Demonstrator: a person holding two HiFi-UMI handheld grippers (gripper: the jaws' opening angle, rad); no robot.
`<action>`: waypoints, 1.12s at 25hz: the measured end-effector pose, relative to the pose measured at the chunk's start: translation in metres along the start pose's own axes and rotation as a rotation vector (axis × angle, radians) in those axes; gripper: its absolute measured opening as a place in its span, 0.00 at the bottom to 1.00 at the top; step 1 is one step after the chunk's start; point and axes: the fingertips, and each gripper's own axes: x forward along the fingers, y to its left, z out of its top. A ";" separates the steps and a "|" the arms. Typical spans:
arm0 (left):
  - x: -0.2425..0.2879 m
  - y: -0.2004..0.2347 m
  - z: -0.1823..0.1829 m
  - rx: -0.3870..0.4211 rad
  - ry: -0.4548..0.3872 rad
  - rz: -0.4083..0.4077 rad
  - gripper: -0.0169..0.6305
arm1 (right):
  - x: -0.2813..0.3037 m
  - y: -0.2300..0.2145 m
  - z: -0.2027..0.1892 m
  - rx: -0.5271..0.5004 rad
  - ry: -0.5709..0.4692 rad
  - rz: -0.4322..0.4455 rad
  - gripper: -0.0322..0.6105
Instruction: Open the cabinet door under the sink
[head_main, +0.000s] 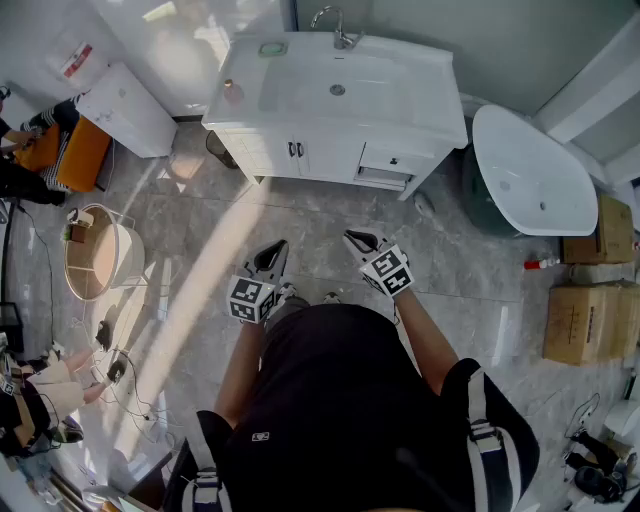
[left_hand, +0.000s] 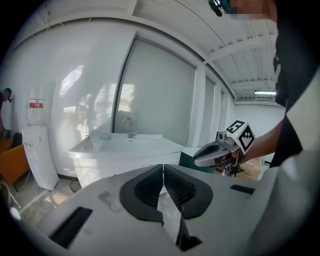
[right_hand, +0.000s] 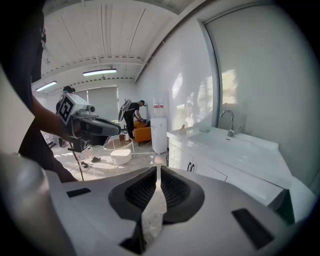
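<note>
The left gripper (head_main: 272, 251) is hovering above the tiled floor (head_main: 190, 250), its jaws pressed together with nothing between them. The cabinet door (head_main: 325, 158) under the sink (head_main: 335, 92) is sitting closed, well ahead of both tools. The right gripper (head_main: 358, 240) is hanging just beside the left one, its jaws likewise pressed together and empty.

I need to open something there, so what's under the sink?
A white cabinet with two shut doors and dark handles where they meet. What's inside is hidden behind the doors.
</note>
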 end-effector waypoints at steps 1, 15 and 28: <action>0.002 0.001 0.001 -0.001 -0.001 0.001 0.05 | 0.001 -0.002 0.000 0.000 -0.001 0.001 0.18; 0.000 0.018 -0.005 -0.028 0.014 -0.005 0.05 | 0.017 -0.003 0.001 0.013 0.025 -0.002 0.18; 0.017 0.087 0.000 -0.057 0.029 -0.065 0.05 | 0.069 -0.016 0.022 0.043 0.088 -0.058 0.18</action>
